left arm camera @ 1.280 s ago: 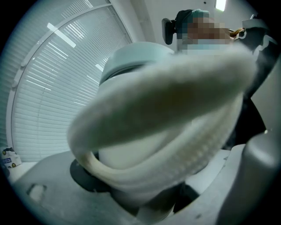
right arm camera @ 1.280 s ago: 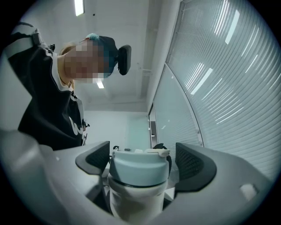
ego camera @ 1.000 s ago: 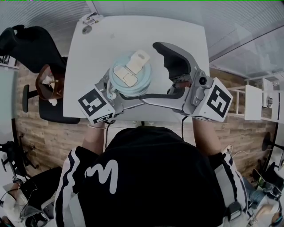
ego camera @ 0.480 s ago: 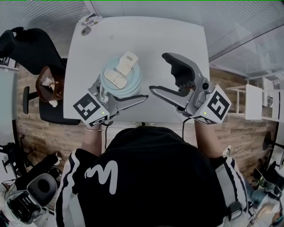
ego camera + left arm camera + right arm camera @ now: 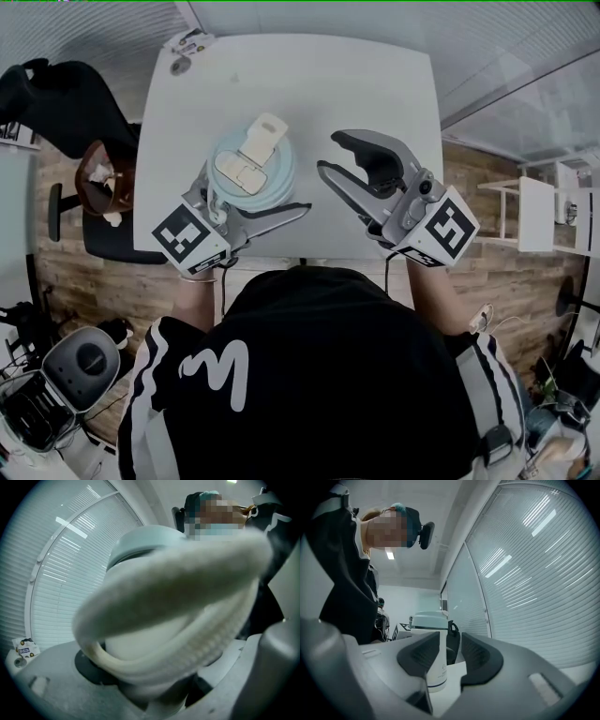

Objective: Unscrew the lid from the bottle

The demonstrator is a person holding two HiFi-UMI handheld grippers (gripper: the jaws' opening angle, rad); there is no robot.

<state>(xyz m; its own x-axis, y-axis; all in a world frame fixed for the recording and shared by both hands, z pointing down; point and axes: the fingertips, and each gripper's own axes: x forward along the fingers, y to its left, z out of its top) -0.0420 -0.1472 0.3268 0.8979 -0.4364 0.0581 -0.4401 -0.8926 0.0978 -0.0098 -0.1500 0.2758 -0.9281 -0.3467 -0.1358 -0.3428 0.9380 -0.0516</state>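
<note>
A white bottle [image 5: 225, 200] with a pale blue lid [image 5: 249, 169] and a cream flip tab stands on the white table [image 5: 309, 84]. My left gripper [image 5: 251, 202] is shut on the bottle's body below the lid. In the left gripper view the bottle [image 5: 154, 634] and its ribbed carry loop [image 5: 187, 573] fill the picture. My right gripper [image 5: 330, 155] hangs to the right of the lid, apart from it. Its jaws are closing with nothing between them. In the right gripper view the bottle [image 5: 433, 667] stands beyond my right gripper [image 5: 450, 648].
Small items [image 5: 187, 42] lie at the table's far left corner. A black chair [image 5: 56, 94] and a brown object [image 5: 98, 178] stand left of the table. White shelving [image 5: 539, 216] is on the right. A round grey device [image 5: 80, 361] sits on the floor at lower left.
My right gripper has come off the lid, drawn back to the right, and its jaws have narrowed. The left gripper has shifted the bottle slightly left.
</note>
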